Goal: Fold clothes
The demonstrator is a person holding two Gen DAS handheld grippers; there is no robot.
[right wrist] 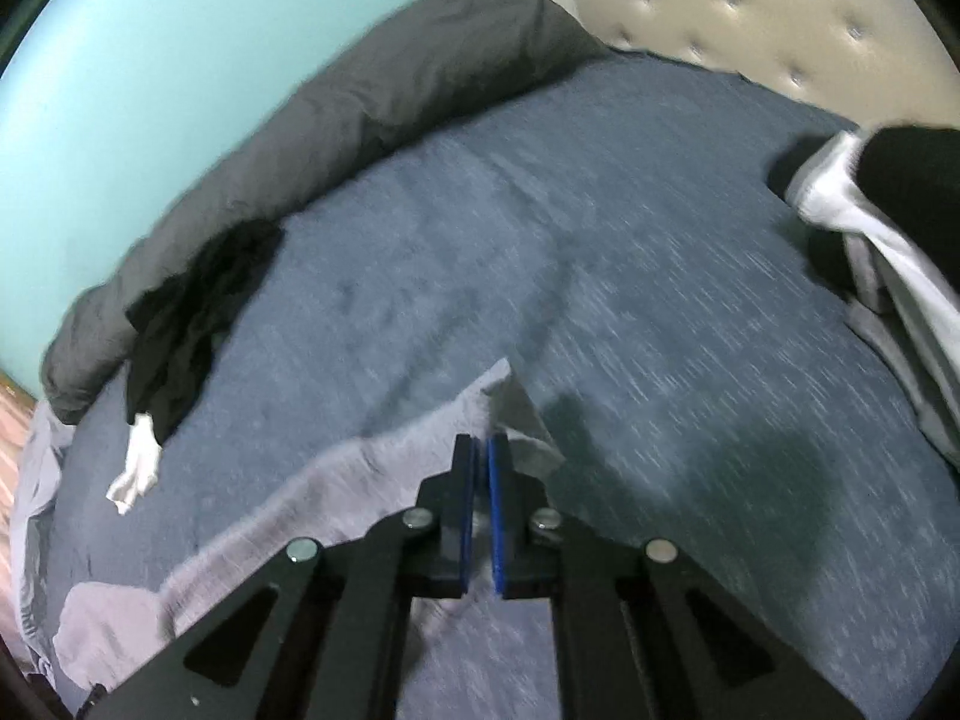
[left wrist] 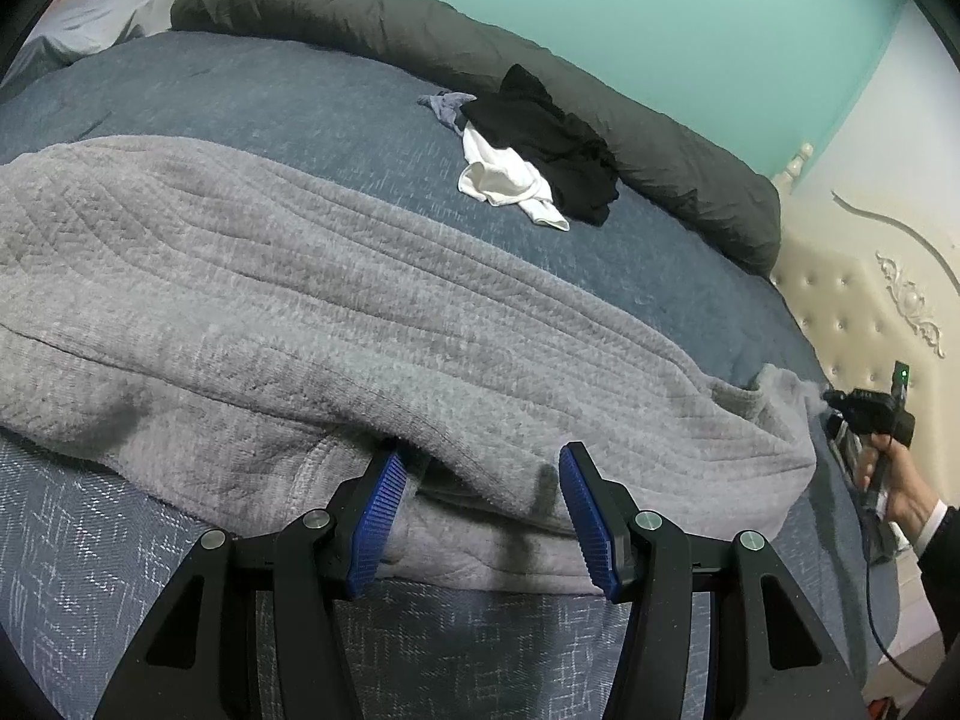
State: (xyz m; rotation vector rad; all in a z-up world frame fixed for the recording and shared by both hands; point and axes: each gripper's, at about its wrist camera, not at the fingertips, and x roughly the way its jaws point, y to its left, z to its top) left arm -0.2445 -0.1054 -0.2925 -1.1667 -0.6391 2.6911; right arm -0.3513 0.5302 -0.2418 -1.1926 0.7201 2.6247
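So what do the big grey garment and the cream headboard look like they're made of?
Big grey ribbed garment: looks like plush fleece or chenille, matte, with a fuzzy nap and raised ribs. Cream tufted headboard: probably faux leather, with a slight sheen and buttoned dimples.

I count one large grey ribbed fleece garment point(left wrist: 360, 300) spread on my one blue bed cover point(left wrist: 270, 96). Farther back lie three small loose clothes: one black crumpled garment point(left wrist: 552, 144), one white crumpled garment point(left wrist: 504, 180) and one small grey-blue scrap of cloth point(left wrist: 444, 105). One dark grey rolled duvet point(left wrist: 420, 30) runs along the far edge. I hold two black grippers with blue pads: left gripper point(left wrist: 480, 516), right gripper point(right wrist: 482, 480).
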